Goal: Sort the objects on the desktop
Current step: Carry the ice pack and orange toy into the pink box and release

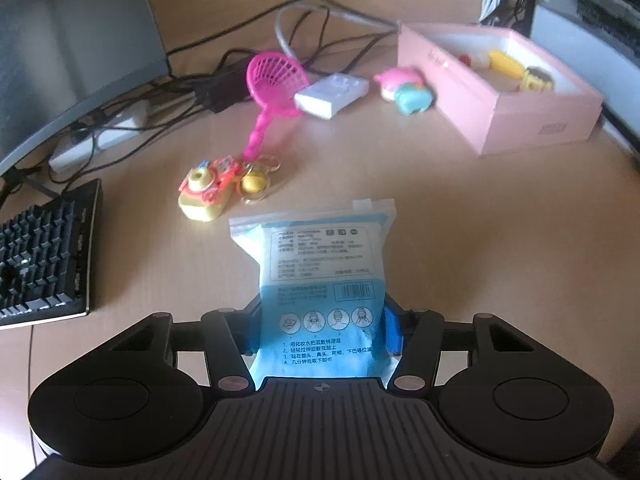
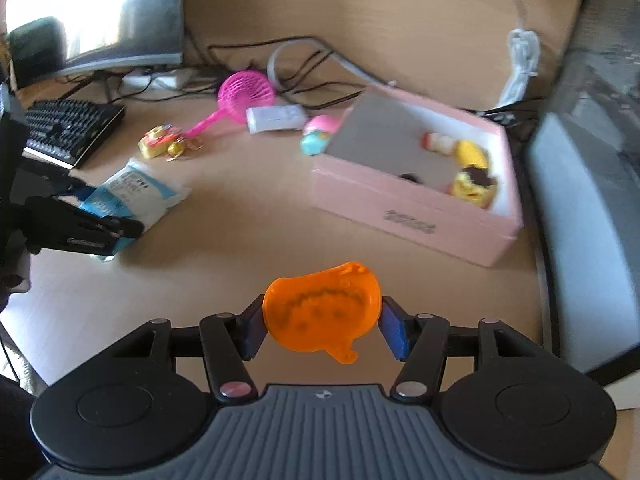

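Over the wooden desk our left gripper pinches a blue zip pouch of cotton pads; our right gripper clamps an orange plastic mould before the pink box.

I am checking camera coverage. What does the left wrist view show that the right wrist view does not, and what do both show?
Only the left wrist view shows the printed back of the blue packet with its barcode and pictograms.

Only the right wrist view shows the orange mold shut in the right gripper, and the left gripper from outside, shut on the packet.

Both show the pink box with toys inside, the pink net scoop, the yellow toy camera, the white pack and the keyboard.
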Demonstrator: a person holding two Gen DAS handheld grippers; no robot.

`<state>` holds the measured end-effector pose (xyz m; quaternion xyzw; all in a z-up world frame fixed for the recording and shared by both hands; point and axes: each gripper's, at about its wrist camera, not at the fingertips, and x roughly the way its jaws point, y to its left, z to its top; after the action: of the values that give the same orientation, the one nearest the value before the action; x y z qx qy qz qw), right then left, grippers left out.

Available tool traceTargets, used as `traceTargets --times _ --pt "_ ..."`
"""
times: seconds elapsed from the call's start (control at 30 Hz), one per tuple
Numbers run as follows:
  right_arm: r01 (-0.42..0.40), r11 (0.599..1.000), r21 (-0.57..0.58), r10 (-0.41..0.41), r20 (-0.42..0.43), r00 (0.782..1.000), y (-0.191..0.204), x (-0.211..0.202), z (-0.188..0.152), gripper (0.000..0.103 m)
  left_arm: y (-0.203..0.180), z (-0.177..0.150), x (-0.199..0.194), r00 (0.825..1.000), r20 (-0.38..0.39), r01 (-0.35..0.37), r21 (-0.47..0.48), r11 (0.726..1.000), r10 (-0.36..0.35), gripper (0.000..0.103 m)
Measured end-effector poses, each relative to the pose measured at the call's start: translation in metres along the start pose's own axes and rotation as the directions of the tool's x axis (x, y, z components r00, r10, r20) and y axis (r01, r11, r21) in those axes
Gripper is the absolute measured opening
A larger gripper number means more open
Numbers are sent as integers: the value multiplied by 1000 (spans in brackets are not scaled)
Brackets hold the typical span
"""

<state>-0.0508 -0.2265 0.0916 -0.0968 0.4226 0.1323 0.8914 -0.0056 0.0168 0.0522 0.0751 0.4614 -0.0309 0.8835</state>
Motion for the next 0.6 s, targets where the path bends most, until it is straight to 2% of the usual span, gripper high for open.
traceTargets --times 0.1,0.17,0.27,0.37,0.5,0.6 --pt "28 999 20 -29 53 998 -24 -22 4 58 -11 21 -31 993 55 101 -24 995 -100 60" --pt "53 998 24 -56 125 991 -38 -43 13 58 -19 44 -56 979 131 159 -26 987 -154 60" --pt "101 994 49 -110 271 956 -57 -79 33 58 -35 85 -89 940 282 194 18 981 -191 60" --pt "120 986 114 -156 390 908 -74 -106 55 58 -55 120 -100 907 362 212 47 976 -215 60" --pt "145 984 104 -177 443 879 -78 -116 66 58 -80 146 -87 903 345 248 65 967 -255 60" --pt "147 983 109 -180 425 887 -82 -110 62 58 -97 159 -63 919 271 279 67 958 -287 60"
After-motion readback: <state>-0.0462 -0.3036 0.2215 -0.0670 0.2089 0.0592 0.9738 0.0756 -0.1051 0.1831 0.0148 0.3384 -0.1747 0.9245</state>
